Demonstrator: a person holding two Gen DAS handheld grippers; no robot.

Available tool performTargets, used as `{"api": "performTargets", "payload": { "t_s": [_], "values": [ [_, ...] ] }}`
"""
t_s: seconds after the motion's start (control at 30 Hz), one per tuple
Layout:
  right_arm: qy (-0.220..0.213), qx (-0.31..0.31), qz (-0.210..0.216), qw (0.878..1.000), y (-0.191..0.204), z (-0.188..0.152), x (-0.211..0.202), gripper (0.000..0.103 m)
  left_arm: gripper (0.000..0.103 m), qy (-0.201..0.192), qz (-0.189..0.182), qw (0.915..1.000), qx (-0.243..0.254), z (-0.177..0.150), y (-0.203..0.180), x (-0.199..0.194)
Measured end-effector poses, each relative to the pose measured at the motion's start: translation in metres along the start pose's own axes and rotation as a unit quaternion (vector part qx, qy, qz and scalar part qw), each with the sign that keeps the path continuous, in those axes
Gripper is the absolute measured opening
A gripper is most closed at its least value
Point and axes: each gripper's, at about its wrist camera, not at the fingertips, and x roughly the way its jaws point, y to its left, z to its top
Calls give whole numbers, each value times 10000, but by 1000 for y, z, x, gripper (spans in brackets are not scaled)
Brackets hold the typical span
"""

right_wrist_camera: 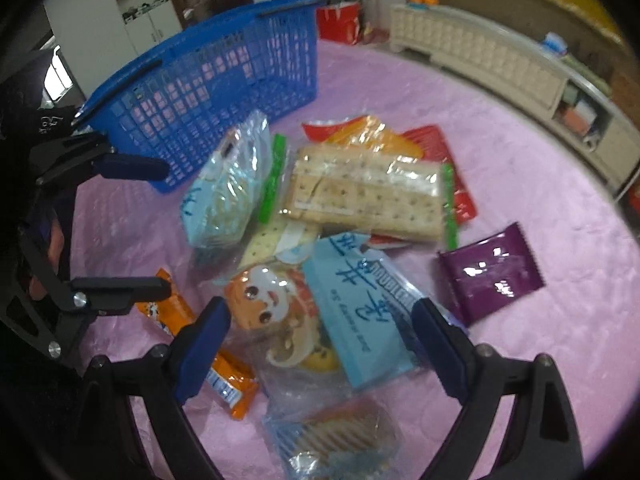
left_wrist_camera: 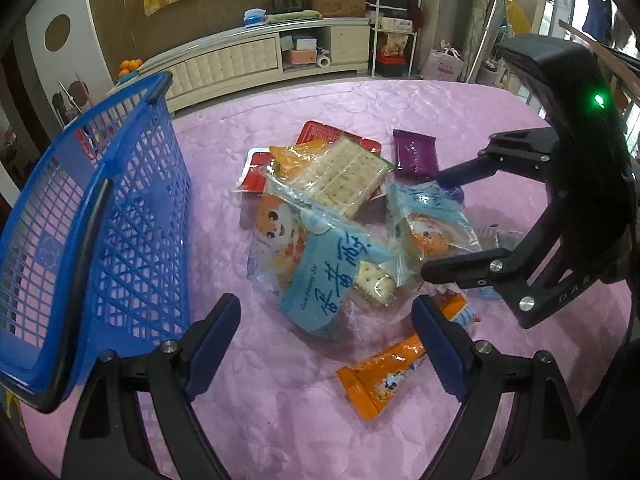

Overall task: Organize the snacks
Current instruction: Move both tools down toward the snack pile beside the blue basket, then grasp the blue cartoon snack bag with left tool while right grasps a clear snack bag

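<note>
Your left gripper (left_wrist_camera: 326,340) is wide and empty, with the blue pack (left_wrist_camera: 332,276) dead ahead between its fingers, long axis running away from you. The right gripper (right_wrist_camera: 320,344), also wide, straddles another pack. The basket (left_wrist_camera: 120,208) sits left of the pile, on the table (left_wrist_camera: 460,112).

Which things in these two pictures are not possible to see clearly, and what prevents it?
- Blue basket inside: left wrist view, mesh wall hides the contents; the frame edge cuts it off.
- Small print on the blue cracker bag: right wrist view, motion blur.
- Red packets: left wrist view, mostly covered by the cracker pack.
- Bottom clear packet: right wrist view, blurred.
</note>
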Motion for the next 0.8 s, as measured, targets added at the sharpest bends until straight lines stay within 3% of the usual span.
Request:
{"api": "performTargets", "payload": {
  "t_s": [0.1,0.2,0.37,0.57,0.8],
  "values": [
    [-117,-152,67,9998,1,4,2,95,87,58,-5,10000,-35,0,2,4],
    [-184,-288,27,9994,7,3,1,81,87,84,-12,9999,-71,-2,3,4],
    [-236,-366,-280,9987,23,-11,-9,71,87,29,-38,10000,-64,-2,2,-2],
    [-547,525,-812,9938,19,-20,-44,70,87,-53,-83,9999,-32,-1,-3,-8],
    [-942,1820,-1593,9657,25,-31,-72,70,87,-85,-99,9996,-256,6,-1,-4]
  ]
}}
